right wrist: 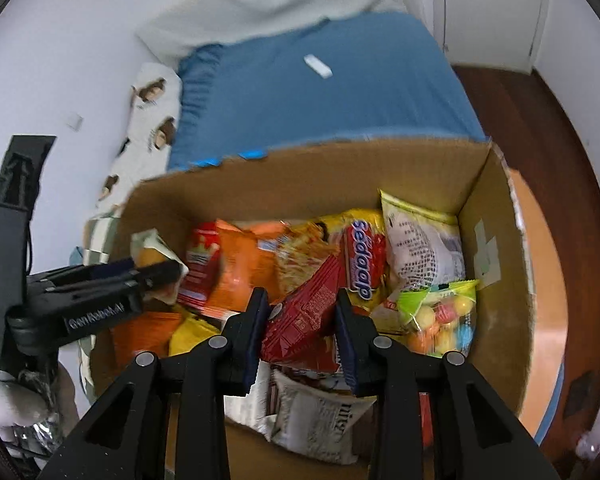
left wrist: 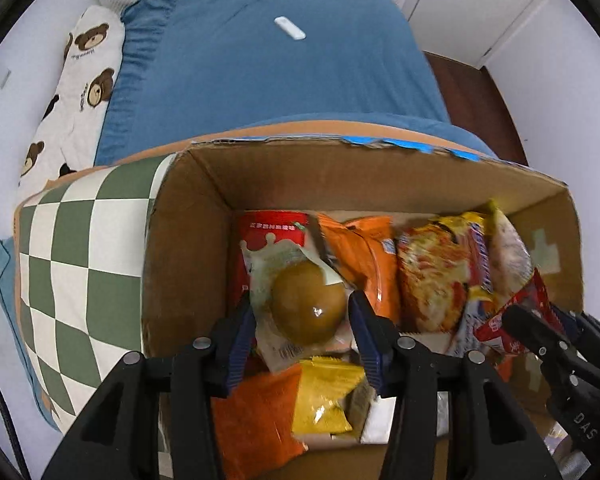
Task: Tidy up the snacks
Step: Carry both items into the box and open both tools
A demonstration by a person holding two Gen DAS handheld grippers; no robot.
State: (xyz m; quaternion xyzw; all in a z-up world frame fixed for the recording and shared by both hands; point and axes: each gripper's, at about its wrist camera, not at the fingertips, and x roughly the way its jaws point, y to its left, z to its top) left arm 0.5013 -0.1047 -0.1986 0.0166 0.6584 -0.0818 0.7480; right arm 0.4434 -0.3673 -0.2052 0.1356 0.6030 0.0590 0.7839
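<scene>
An open cardboard box [left wrist: 380,178] [right wrist: 300,176] holds several snack packets. My left gripper [left wrist: 300,304] points down into its left half, shut on a clear-and-white wrapper with a round brown pastry [left wrist: 308,306] inside. My right gripper [right wrist: 301,300] is shut on a red snack packet [right wrist: 304,312] over the box's middle. In the left wrist view, the right gripper [left wrist: 540,328] and its red packet [left wrist: 512,312] show at the right. In the right wrist view, the left gripper [right wrist: 156,272] shows at the left. Orange packets [left wrist: 364,256], a noodle packet [right wrist: 364,256] and a candy bag [right wrist: 440,316] lie below.
The box stands on a surface with a green-and-white checked cloth [left wrist: 80,260] and an orange rim [right wrist: 540,260]. Behind it is a blue bed [left wrist: 280,72] with a small white object [left wrist: 290,29] and a bear-print pillow [left wrist: 80,92]. Dark wooden floor [right wrist: 520,120] lies to the right.
</scene>
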